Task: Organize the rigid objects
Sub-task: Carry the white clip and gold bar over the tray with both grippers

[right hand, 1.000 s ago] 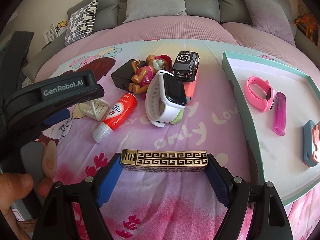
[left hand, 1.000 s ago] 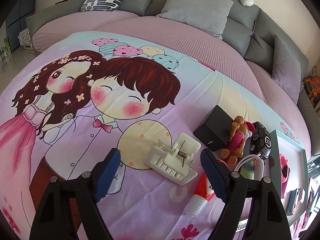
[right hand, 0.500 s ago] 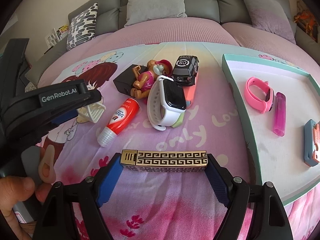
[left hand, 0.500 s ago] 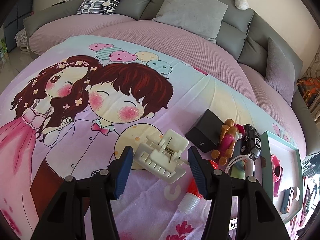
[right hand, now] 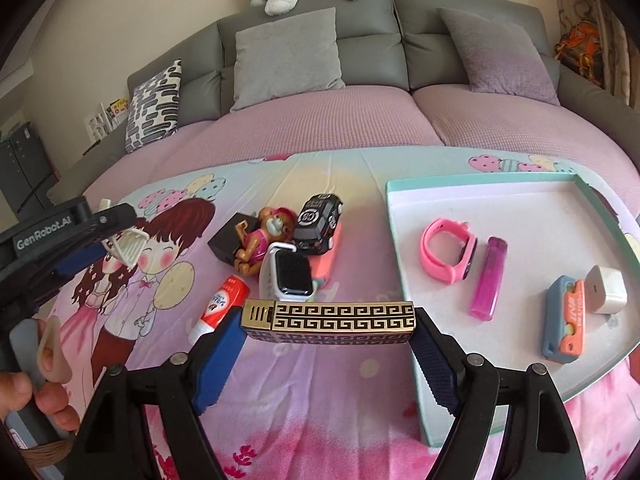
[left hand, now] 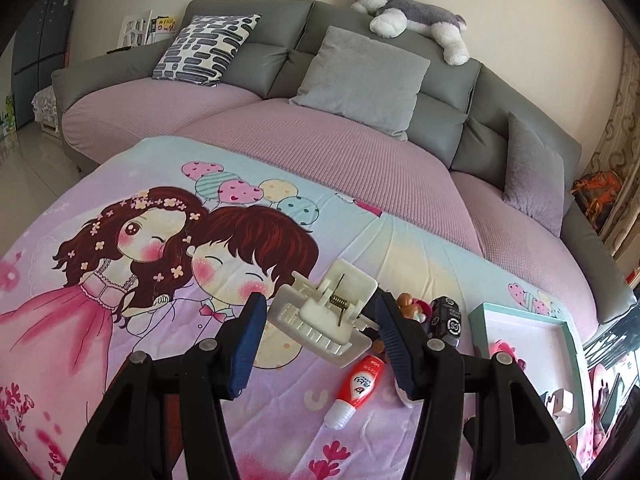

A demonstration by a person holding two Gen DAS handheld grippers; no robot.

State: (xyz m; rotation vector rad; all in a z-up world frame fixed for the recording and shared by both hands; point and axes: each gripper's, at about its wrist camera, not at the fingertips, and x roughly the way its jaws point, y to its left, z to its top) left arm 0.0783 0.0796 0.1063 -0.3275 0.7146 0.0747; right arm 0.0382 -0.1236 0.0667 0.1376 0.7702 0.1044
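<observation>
Between the blue pads of the left gripper (left hand: 318, 334) sits a white clip (left hand: 325, 318), pinched across its width and tilted, lifted clear of the cartoon sheet (left hand: 120, 320). The jaws have just been closing, and the clip is what they closed on; the sideways hold likely keeps its spring from snapping open. Just below and right of that gripper a red glue tube (left hand: 360, 388) lies flat on the sheet, and beyond its right finger a black toy car (left hand: 446, 320) and a doll (left hand: 408, 306) peek out.

The right gripper (right hand: 328, 346) clamps a gold case (right hand: 330, 316) end to end, its long side level between the pads, also off the sheet. Gripping by the short ends seems sensible: the jaws stand wide and the case cannot pivot.

To the right of this gripper the teal tray (right hand: 404, 264) waits, already carrying a pink watch (right hand: 446, 254), a purple lighter (right hand: 490, 278), a blue-and-orange block (right hand: 564, 318) and a white charger (right hand: 606, 290). Ahead, a small heap is unsorted: a white watch (right hand: 286, 272), the car, the doll and a black box (right hand: 230, 238). Both held pieces look bound for the tray, so roughly half the sorting appears left.
</observation>
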